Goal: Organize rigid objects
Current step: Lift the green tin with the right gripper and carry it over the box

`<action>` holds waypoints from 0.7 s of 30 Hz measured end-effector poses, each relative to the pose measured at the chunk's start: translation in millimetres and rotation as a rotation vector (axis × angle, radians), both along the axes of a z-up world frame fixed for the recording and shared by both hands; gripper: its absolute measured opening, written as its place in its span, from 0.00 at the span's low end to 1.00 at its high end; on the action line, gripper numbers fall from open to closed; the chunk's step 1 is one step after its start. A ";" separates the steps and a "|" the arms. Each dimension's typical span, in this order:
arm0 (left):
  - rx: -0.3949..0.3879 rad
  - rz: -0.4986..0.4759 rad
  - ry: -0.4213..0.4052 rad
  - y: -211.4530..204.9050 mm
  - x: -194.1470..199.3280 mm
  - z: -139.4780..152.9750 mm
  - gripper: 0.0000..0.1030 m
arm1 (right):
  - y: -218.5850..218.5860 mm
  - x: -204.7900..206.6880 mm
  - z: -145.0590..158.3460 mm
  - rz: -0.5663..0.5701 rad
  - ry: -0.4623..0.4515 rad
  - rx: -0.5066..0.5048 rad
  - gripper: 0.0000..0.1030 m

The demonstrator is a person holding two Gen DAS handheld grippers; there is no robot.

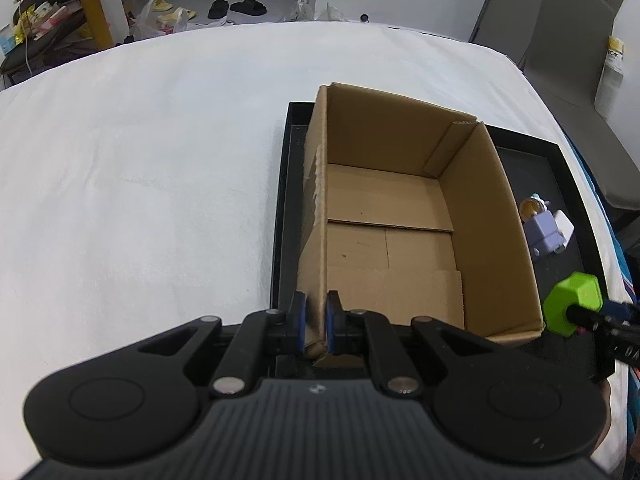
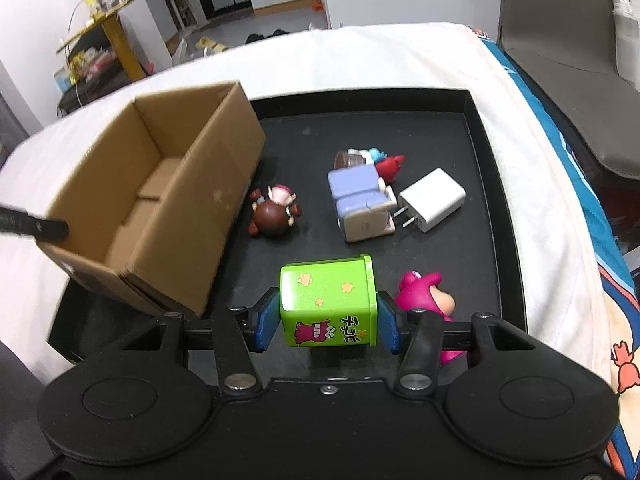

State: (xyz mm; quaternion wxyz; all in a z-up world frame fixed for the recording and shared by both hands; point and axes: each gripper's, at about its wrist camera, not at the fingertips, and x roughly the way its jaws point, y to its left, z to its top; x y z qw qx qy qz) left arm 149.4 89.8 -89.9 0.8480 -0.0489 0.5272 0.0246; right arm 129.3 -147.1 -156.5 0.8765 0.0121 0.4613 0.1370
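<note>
An open, empty cardboard box (image 1: 400, 216) stands in a black tray (image 1: 285, 216). My left gripper (image 1: 314, 320) is shut on the box's near left wall, one pad on each side. In the right wrist view my right gripper (image 2: 327, 322) is shut on a green box-shaped toy (image 2: 329, 305) with stars and a pink cartoon print, just above the tray (image 2: 496, 184). That green toy (image 1: 573, 307) also shows at the right edge of the left wrist view. The cardboard box (image 2: 160, 204) is to its left, with the left gripper's finger on its wall.
On the tray lie a brown round figure (image 2: 275, 213), a lilac block figure (image 2: 360, 200), a white plug charger (image 2: 434, 200), a small red and blue figure (image 2: 386, 162) and a pink bear figure (image 2: 428, 296). A white cloth (image 1: 140, 160) covers the surface. A grey chair (image 2: 568, 56) stands at the right.
</note>
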 end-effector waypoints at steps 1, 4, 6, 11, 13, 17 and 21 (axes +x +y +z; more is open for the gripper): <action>0.001 -0.001 0.001 -0.2 -1.1 0.4 0.08 | -0.7 -0.1 3.5 -0.001 -0.006 0.013 0.48; 0.000 -0.012 0.007 -1.6 -2.2 0.4 0.08 | -0.5 0.5 13.7 -0.001 -0.025 0.039 0.48; -0.005 -0.011 0.008 -1.6 -3.4 -0.9 0.08 | 1.1 1.3 20.5 0.004 -0.038 0.049 0.48; -0.031 -0.019 0.015 -2.2 -5.4 -3.2 0.08 | 9.4 4.1 37.6 0.010 -0.061 0.065 0.48; -0.037 -0.033 0.021 -1.7 -4.6 -3.2 0.08 | 13.8 4.7 43.1 0.022 -0.069 0.068 0.48; -0.065 -0.041 0.037 -0.1 -3.2 -5.5 0.08 | 22.1 5.6 52.3 0.041 -0.084 0.073 0.48; -0.082 -0.031 0.059 1.7 -0.8 -8.6 0.08 | 33.6 7.2 61.4 0.056 -0.103 0.078 0.48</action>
